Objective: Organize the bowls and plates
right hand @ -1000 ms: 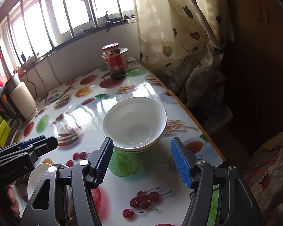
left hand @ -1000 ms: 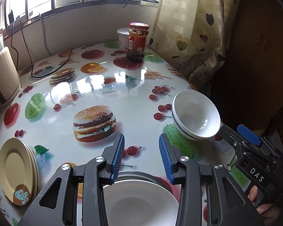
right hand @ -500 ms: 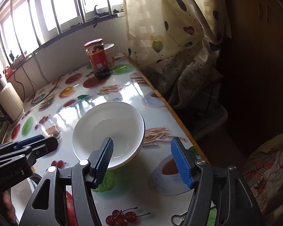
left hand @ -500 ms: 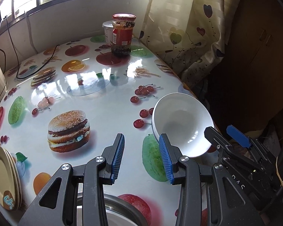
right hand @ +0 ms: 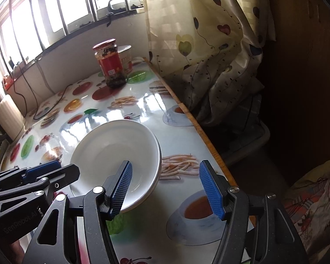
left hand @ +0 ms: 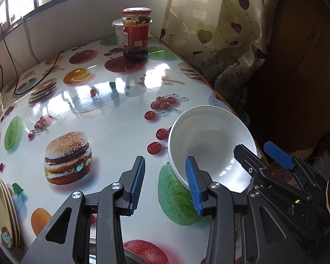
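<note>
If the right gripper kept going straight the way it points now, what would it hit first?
Most likely the near rim of the white bowl: the right gripper has open jaws straddling it, one finger over the inside, the other outside. Height above the rim is unclear.

Daylight pours through a barred window (right hand: 61, 11) above a pale wall (left hand: 77, 22) – glaring off the glossy fruit-and-burger-print table (left hand: 112, 118) – while a heart-patterned cream curtain (right hand: 209, 44) hangs beside dark wooden furniture (left hand: 301, 61).
</note>
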A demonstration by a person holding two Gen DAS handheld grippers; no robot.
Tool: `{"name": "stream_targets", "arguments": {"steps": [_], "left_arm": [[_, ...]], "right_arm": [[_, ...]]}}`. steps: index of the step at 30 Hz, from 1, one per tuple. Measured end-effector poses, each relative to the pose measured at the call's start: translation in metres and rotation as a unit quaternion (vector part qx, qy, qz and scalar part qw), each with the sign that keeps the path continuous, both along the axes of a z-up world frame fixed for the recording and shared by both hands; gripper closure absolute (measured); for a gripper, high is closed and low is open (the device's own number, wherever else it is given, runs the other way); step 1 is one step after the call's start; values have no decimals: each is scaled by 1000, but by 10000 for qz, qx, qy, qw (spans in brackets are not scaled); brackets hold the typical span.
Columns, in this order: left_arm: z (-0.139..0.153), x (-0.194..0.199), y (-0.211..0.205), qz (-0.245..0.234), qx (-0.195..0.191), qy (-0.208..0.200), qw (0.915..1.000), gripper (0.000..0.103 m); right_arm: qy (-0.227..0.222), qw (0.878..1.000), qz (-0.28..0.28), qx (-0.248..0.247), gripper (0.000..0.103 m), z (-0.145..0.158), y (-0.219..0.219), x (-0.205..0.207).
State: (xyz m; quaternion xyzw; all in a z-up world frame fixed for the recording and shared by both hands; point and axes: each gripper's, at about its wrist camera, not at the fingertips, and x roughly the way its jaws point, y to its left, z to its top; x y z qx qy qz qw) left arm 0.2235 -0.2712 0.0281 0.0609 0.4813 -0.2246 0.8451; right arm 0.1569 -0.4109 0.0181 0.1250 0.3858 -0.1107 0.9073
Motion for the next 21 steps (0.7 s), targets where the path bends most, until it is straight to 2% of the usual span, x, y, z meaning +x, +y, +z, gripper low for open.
{"name": "stream_targets", "arguments": {"steps": [5,10,15,17,21], "left_arm": [[-2,-2,-7,-83,102,-53,9999,64],[-2,-2,-9,-22,117,-103,9999,64],[-3,-2,-11,-46,197,-124,9997,74],[-4,-2,-12,-66,210,-108,9997,80],[-5,-3,-15,-119,194,-98,9997,85]], "right_arm": [[-4,10000,-5,6,40,-3,-3,3],[14,10000,8,13,47,-4,-3,5],[11,10000,2,36,59,-5,-5,7],[17,10000,5,47,61,-6,-6,7],[-10,10000,31,74,65,-7,-5,7]]}}
